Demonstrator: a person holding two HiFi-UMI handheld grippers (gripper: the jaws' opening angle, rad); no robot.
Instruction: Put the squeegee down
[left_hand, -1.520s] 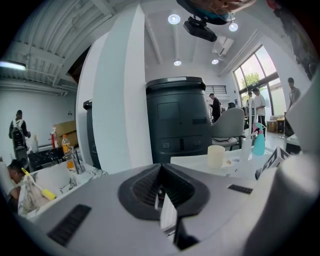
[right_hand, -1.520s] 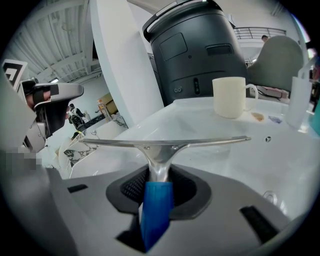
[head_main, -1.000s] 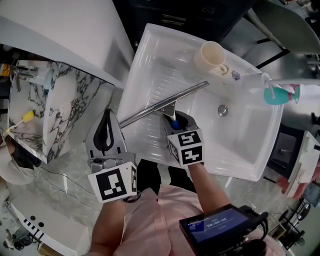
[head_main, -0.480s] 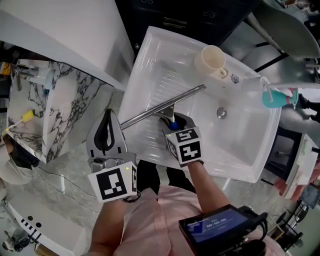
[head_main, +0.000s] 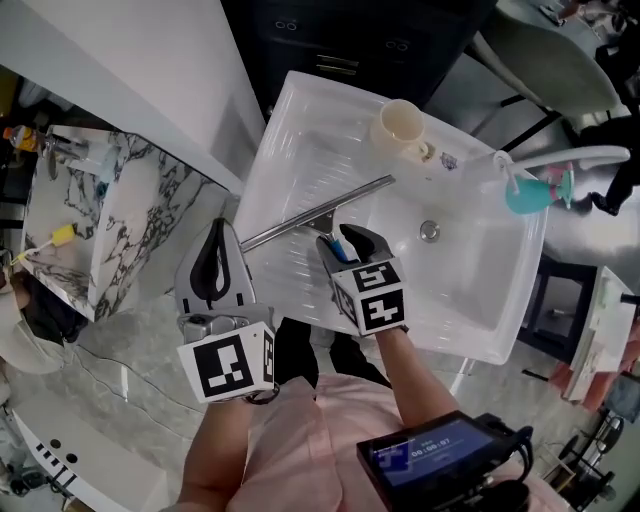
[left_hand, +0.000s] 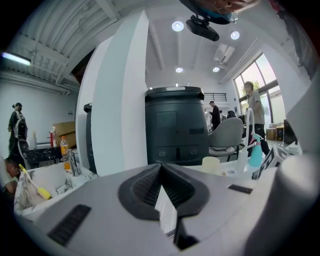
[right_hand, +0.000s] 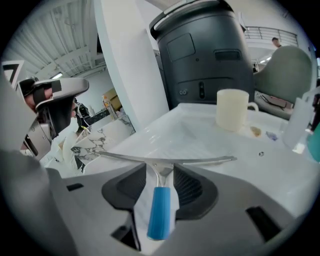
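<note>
The squeegee (head_main: 310, 213) lies in the white sink (head_main: 480, 290), its long metal blade slanting across the ribbed left half. Its blue handle (right_hand: 160, 212) points back between the jaws of my right gripper (head_main: 345, 240). Those jaws are opening, and there is a gap on each side of the handle, so the pads do not press on it. My left gripper (head_main: 213, 265) hangs over the sink's left rim, shut with nothing in it. In the left gripper view the left gripper's (left_hand: 161, 167) pads meet at the tip.
A cream mug (head_main: 400, 125) stands at the sink's far rim and a teal spray bottle (head_main: 530, 190) at its right corner. The drain (head_main: 429, 231) is right of the squeegee. A marble counter (head_main: 120, 220) with bottles lies to the left. People stand in the background.
My right gripper's jaws have spread apart and let go of the blue handle, and the gripper has risen a little. The squeegee stays lying in the sink. The left gripper remains shut.
</note>
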